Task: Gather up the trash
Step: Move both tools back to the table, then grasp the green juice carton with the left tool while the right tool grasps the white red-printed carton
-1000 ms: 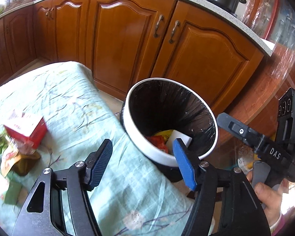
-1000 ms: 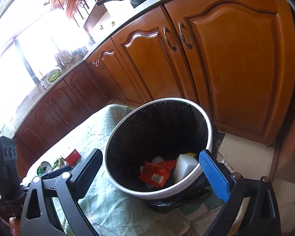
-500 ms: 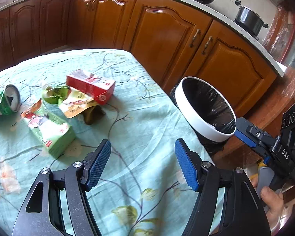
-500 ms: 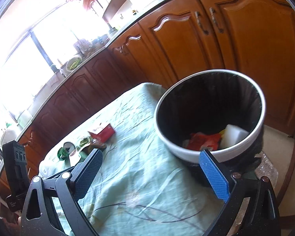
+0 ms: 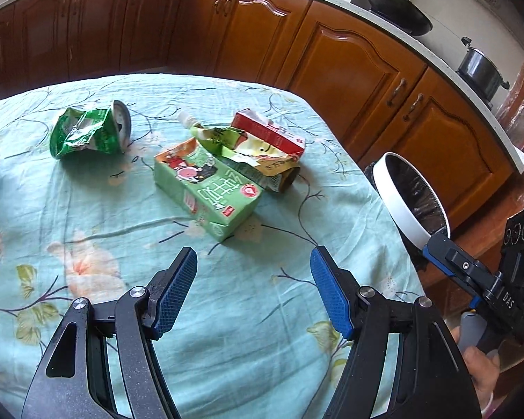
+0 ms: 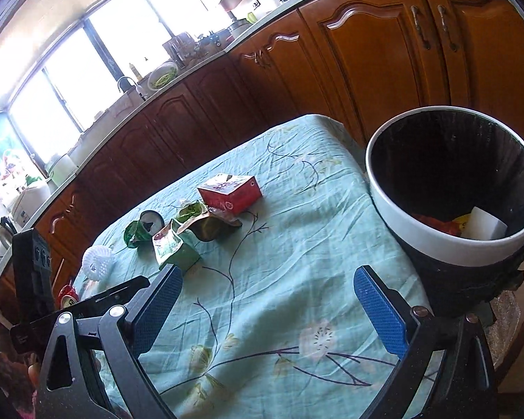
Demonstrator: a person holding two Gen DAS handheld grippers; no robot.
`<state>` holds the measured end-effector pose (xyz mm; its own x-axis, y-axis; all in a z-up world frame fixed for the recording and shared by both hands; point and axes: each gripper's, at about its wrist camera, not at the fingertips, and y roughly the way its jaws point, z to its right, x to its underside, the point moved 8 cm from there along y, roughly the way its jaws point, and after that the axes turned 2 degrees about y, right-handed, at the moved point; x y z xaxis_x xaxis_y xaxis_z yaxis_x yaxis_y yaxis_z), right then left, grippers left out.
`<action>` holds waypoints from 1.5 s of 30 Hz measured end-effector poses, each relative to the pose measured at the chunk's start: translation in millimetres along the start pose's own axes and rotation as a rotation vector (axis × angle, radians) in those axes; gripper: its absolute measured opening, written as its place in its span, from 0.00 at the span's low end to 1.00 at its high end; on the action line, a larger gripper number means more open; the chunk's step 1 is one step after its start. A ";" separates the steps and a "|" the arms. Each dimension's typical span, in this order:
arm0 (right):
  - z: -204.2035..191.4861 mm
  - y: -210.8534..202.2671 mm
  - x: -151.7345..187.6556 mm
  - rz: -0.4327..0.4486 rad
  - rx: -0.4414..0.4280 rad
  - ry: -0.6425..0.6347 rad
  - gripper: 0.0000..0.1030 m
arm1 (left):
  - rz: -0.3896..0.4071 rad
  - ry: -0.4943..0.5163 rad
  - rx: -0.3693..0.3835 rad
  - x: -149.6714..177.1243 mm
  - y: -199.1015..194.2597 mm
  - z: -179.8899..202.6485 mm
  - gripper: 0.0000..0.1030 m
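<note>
Pretty clearly someone's home kitchen: carved wooden cabinet doors (image 5: 353,66) with metal handles run all along under a pale speckled countertop (image 5: 447,70), a black wok (image 5: 398,17) and a lidded steel pot (image 5: 480,70) sit on the cooktop, and the right wrist view catches a sink tap (image 6: 122,82) under a big bright window (image 6: 97,56), next to a bowl of greens (image 6: 162,75)

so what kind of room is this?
Most likely a home kitchen: wooden cabinets under a countertop, pots on a stove, a sink tap by the window.
</note>
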<state>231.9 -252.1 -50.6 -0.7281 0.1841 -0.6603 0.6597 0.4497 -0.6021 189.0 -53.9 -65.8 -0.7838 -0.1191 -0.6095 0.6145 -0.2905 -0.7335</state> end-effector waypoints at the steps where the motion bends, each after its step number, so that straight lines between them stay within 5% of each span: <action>1: -4.1 3.0 -1.5 -0.003 -0.002 -0.012 0.97 | 0.000 -0.008 -0.004 -0.4 -0.6 -3.7 0.67; 12: -16.4 49.8 -36.4 -0.044 0.006 -0.158 0.96 | -0.002 -0.064 -0.025 -13.9 2.0 -20.4 0.67; 19: -29.6 109.7 -54.3 -0.152 0.011 -0.309 0.84 | -0.033 -0.086 -0.081 -26.6 27.5 -23.8 0.67; 29: -51.0 170.3 -57.9 -0.253 -0.019 -0.465 0.82 | -0.070 -0.105 -0.117 -41.9 52.8 -33.9 0.67; 34: -51.3 181.8 -58.4 -0.281 -0.069 -0.406 0.59 | -0.092 -0.106 -0.105 -46.0 62.0 -38.4 0.69; 45: -21.8 119.8 -43.7 -0.186 -0.046 -0.195 0.52 | -0.101 -0.096 -0.073 -50.0 66.8 -34.6 0.68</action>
<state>338.8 -187.2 -84.1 -0.7836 -0.0751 -0.6167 0.5053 0.5004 -0.7031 272.3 -34.5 -94.7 -0.8448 -0.1845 -0.5023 0.5342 -0.2367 -0.8115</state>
